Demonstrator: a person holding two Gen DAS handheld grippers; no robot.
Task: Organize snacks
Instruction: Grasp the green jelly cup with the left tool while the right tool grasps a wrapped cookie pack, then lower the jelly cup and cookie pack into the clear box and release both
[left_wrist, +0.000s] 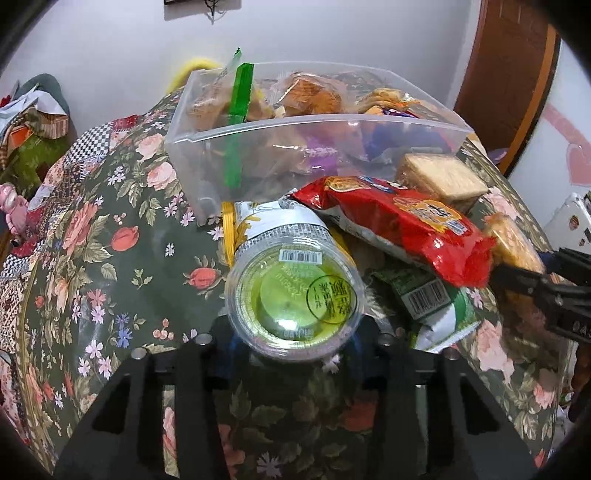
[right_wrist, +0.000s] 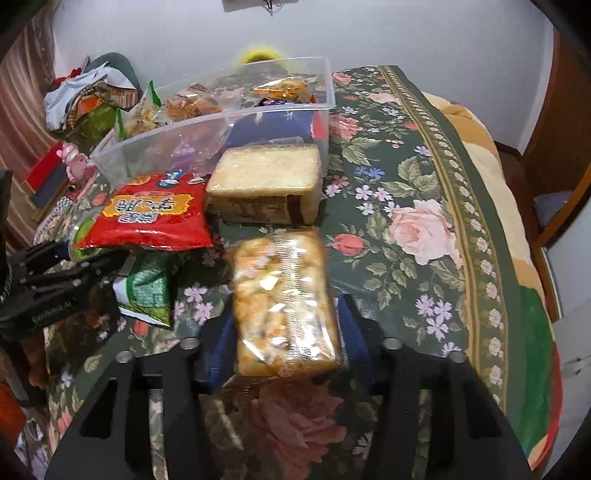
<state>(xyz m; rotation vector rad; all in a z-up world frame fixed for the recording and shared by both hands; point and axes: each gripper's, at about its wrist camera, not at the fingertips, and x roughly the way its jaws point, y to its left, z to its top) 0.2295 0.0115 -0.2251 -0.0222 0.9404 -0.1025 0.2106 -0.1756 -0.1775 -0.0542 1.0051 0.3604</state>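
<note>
Two snacks are in hand at once. At the lower centre of the left wrist view, the left gripper (left_wrist: 293, 339) has its jaws clamped on a clear plastic cup (left_wrist: 293, 295) with a yellow-green base and a printed sleeve. It looks rigid and smooth, likely slippery on its rounded wall, so a hold across the widest part, as now, seems safest; squeezing hard could buckle the thin plastic.

At the lower centre of the right wrist view, the right gripper (right_wrist: 284, 354) is closed on a clear-wrapped pastry pack (right_wrist: 282, 299), golden and lumpy inside glossy film. It is probably light, soft and easily crushed (the film crinkles and may slide), so a gentle hold across its short sides suits it.

Just beyond, mid-frame, lie a red foil packet (right_wrist: 155, 214), puffy and crinkly, a green-and-white packet (right_wrist: 147, 291) partly under it, and a wrapped block of pale sponge cake (right_wrist: 264, 177), square-edged and spongy, touching the box.

A clear plastic box (left_wrist: 192, 110) with thin, stiff walls sits in the upper middle, already holding wrapped cakes and a green-striped bag (left_wrist: 238, 99). Everything rests on a soft floral cloth (right_wrist: 406, 206), dark green with pink roses.
</note>
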